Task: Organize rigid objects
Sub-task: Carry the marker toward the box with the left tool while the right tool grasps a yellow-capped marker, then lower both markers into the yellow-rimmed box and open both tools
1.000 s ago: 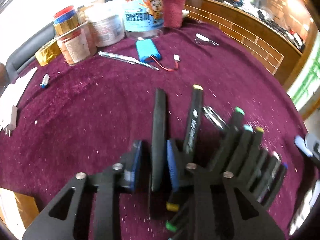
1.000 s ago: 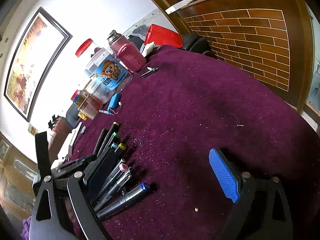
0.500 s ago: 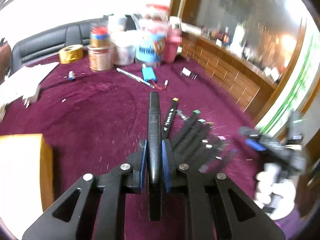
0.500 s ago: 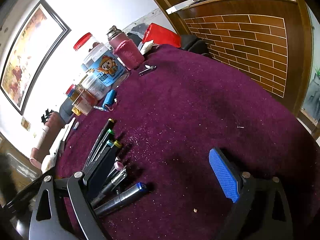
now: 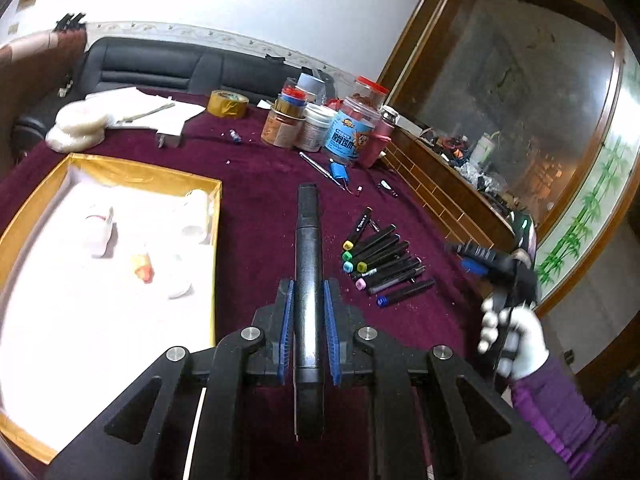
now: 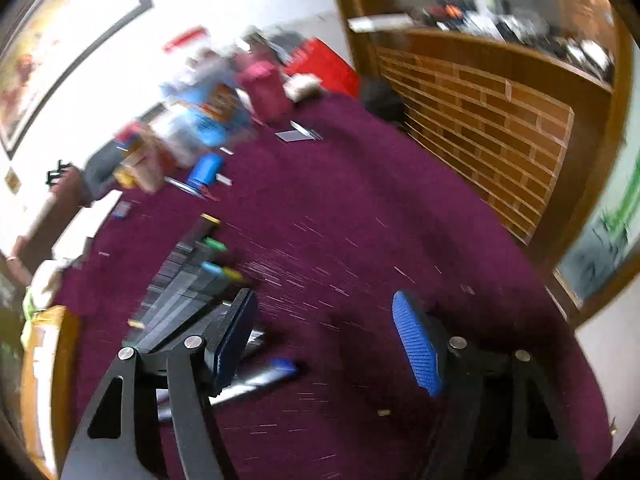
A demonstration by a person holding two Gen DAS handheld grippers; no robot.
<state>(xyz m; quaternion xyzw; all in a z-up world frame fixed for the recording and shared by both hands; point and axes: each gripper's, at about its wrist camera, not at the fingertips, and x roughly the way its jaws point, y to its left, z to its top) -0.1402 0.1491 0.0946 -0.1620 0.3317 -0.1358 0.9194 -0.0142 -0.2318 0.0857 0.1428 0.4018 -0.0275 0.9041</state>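
My left gripper (image 5: 307,312) is shut on a black marker (image 5: 307,248) and holds it high above the purple table, its tip pointing away. A row of several black markers with coloured caps (image 5: 380,262) lies on the cloth to the right; it also shows blurred in the right wrist view (image 6: 188,276). A gold-edged box with a white lining (image 5: 100,312) lies at the left and holds small pale items. My right gripper (image 6: 328,332) is open and empty, just right of the marker row; it also shows in the left wrist view (image 5: 476,258), held by a white-gloved hand.
Jars and tubs (image 5: 320,128), a tape roll (image 5: 227,104), a blue battery pack (image 5: 339,171) and a thin metal tool (image 5: 320,164) stand at the table's far side. White papers (image 5: 148,110) lie far left. A wooden brick-pattern ledge (image 6: 480,120) borders the right edge.
My left gripper closed on the black marker and lifted it well up off the cloth, bringing the gold box into view. My right gripper stayed open and is now moving, blurring its view.
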